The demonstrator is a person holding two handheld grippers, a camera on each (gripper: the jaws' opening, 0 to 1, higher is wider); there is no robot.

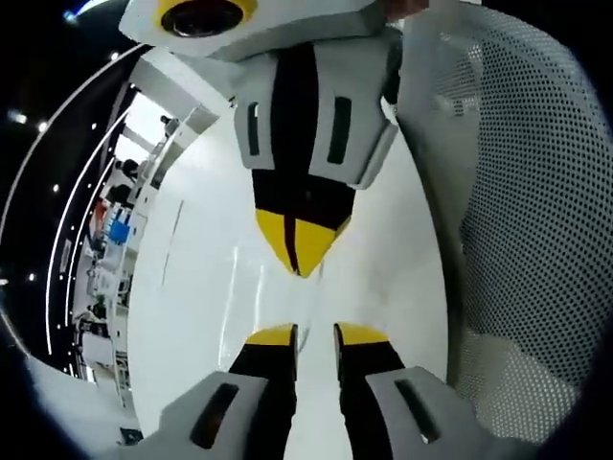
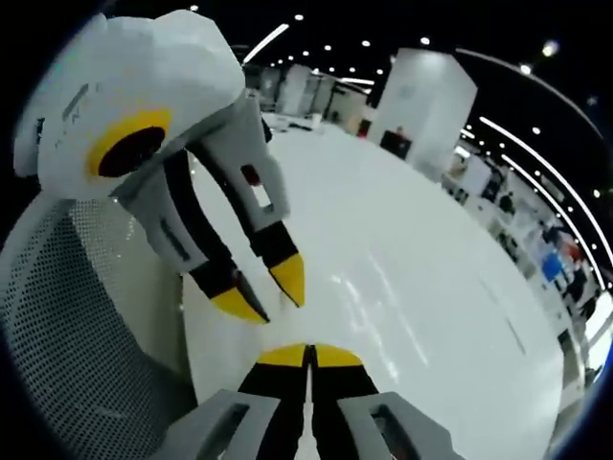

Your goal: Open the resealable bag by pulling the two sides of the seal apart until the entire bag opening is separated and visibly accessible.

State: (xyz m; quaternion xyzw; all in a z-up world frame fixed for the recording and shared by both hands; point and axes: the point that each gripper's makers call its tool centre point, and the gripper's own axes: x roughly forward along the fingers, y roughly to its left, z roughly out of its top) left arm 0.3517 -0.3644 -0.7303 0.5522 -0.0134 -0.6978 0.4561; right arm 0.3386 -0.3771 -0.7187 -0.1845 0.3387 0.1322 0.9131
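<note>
Nearby, white mesh bag (image 1: 517,230) flanks left tongs (image 1: 314,335), slightly spread; right tongs (image 2: 308,355) pressed together

Both round views are bright in the middle. The white floor (image 2: 421,287) is shiny, and long pale streaks of glare lie on it. The light comes from above: small round ceiling lights (image 2: 364,43) and long strip lights (image 2: 265,40) glow against a dark ceiling. In the left gripper view the floor (image 1: 201,287) looks washed out. Straight lines bend into curves near the edges. Far-off things are small and soft. The white mesh (image 1: 536,192) up close looks a bit blurry.
</note>
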